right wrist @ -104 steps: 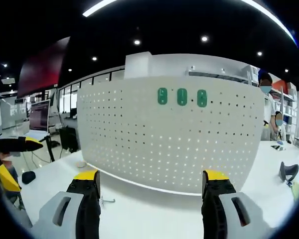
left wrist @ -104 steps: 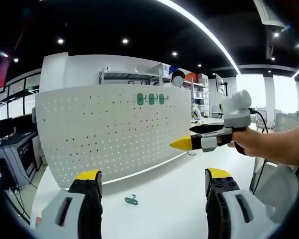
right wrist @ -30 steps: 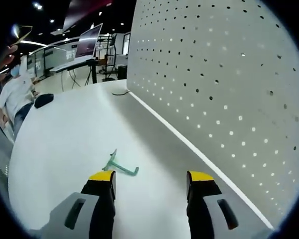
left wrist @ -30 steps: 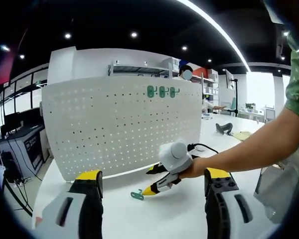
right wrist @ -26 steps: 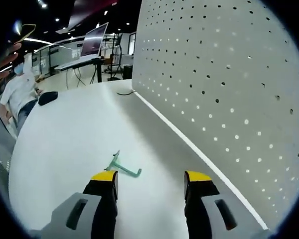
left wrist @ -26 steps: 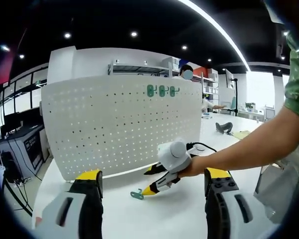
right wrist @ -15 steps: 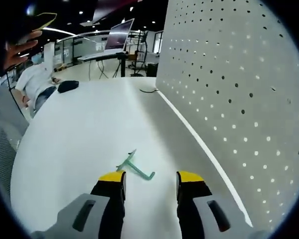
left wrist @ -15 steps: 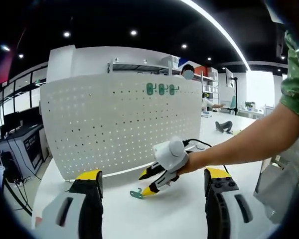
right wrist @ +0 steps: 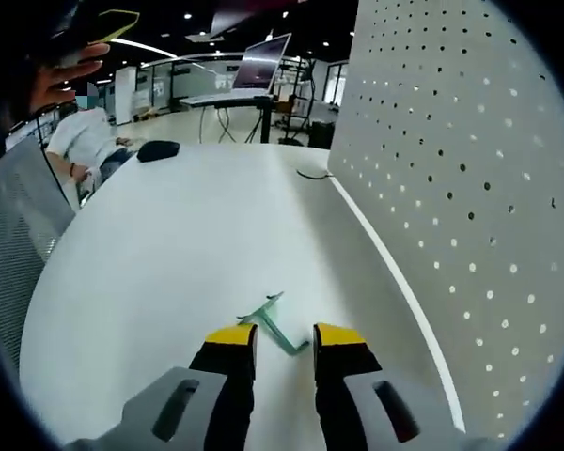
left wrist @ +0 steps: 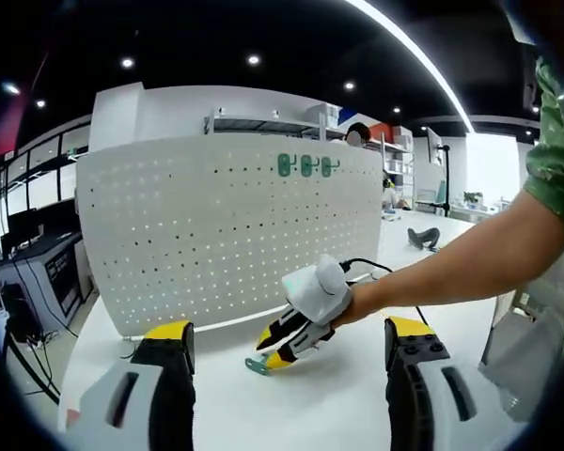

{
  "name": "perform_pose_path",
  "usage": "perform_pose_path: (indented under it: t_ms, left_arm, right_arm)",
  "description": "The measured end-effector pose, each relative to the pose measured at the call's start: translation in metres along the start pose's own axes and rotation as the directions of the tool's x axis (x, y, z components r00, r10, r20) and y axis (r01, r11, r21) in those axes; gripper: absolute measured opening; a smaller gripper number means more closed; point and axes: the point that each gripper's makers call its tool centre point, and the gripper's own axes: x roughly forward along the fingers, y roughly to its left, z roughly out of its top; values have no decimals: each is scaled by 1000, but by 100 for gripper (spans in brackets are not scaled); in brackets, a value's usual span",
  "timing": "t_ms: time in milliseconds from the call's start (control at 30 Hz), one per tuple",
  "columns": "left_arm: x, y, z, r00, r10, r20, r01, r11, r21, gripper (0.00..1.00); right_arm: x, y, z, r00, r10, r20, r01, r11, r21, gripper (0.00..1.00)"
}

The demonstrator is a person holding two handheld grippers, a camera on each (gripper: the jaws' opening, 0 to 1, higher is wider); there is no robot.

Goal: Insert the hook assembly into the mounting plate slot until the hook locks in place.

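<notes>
A small green hook lies flat on the white table, just in front of the white pegboard plate. My right gripper is low over it, jaws drawn close with the hook's stem between the yellow tips, a gap still showing. In the left gripper view the right gripper points down at the same hook below the pegboard. Three green hooks hang at the board's top. My left gripper hangs back, wide open and empty.
A person's arm reaches in from the right with a cable trailing behind it. A black mouse, a laptop and a seated person are beyond the table's far end. A dark object sits at the back right.
The right gripper has come down closer to the loose hook and its jaws have narrowed around it. The left gripper has stayed still and open.
</notes>
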Motion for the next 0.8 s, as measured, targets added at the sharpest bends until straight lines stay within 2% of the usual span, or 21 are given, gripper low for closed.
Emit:
perform_pose_path:
  t_ms: [100, 233, 400, 800]
  left_arm:
    - [0, 0, -1, 1000, 2, -1, -2, 1000, -4, 85]
    - [-1, 1, -2, 1000, 4, -3, -4, 1000, -6, 85]
    - [0, 2, -2, 1000, 2, -4, -2, 1000, -10, 85]
    - [1, 3, -5, 1000, 1, -8, -1, 1000, -16, 84]
  right_arm:
    - [1, 2, 0, 1000, 13, -5, -14, 1000, -17, 15]
    - [2, 3, 0, 1000, 18, -11, -18, 999, -36, 13]
    - [2, 7, -4, 999, 30, -40, -34, 994, -108, 7]
    - [4, 9, -5, 996, 50, -74, -61, 985, -159, 2]
